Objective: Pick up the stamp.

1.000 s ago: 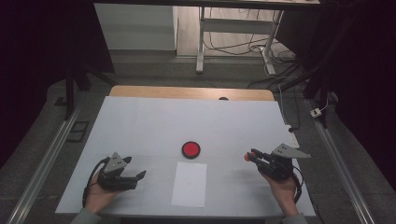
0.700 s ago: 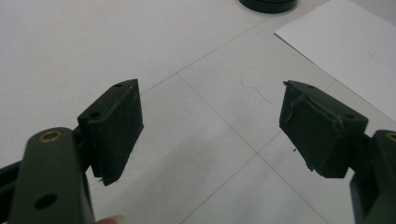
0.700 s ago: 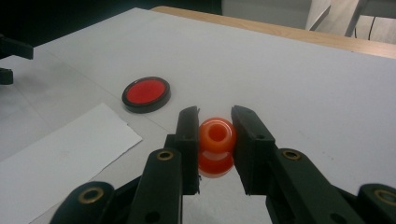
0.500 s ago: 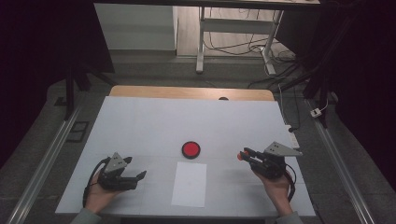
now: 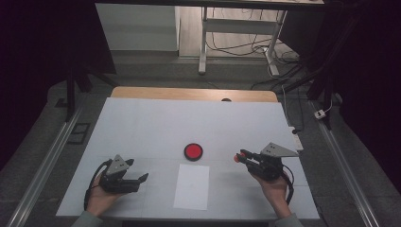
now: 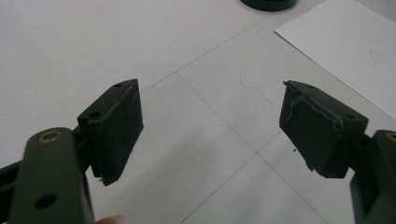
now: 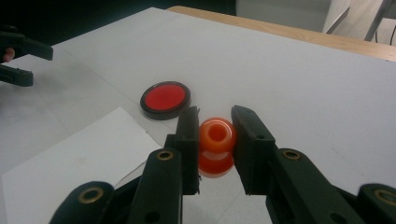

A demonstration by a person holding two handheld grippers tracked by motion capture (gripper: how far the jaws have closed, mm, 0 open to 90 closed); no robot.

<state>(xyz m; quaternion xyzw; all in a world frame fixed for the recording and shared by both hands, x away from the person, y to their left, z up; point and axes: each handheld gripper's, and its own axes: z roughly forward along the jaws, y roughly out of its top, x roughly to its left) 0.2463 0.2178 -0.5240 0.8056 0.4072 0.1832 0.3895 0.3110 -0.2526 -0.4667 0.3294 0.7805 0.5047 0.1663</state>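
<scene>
Table (image 5: 142, 123): white top ruled with faint grid lines, a bare wooden strip (image 5: 189, 93) along its far edge. Room dark at both sides; beyond the table, grey floor, a metal desk frame (image 5: 204, 42) and loose cables (image 5: 236, 45).

Right gripper (image 7: 215, 126): jaws pinching an orange bead (image 7: 216, 135), hole facing the camera, held just above the surface with its reflection below. In the high view the right gripper (image 5: 242, 156) is held in the right hand (image 5: 274, 187), jaws pointing left.

Red disc (image 7: 165, 99) with black rim lies ahead and left of the right gripper's jaws, near but apart. White paper sheet (image 7: 70, 163) lies left of them, flat on the table.

Left gripper (image 6: 210, 126): jaws spread wide, nothing between them, bare table beneath. The sheet is ahead to its right; the disc's rim is just beyond that.
</scene>
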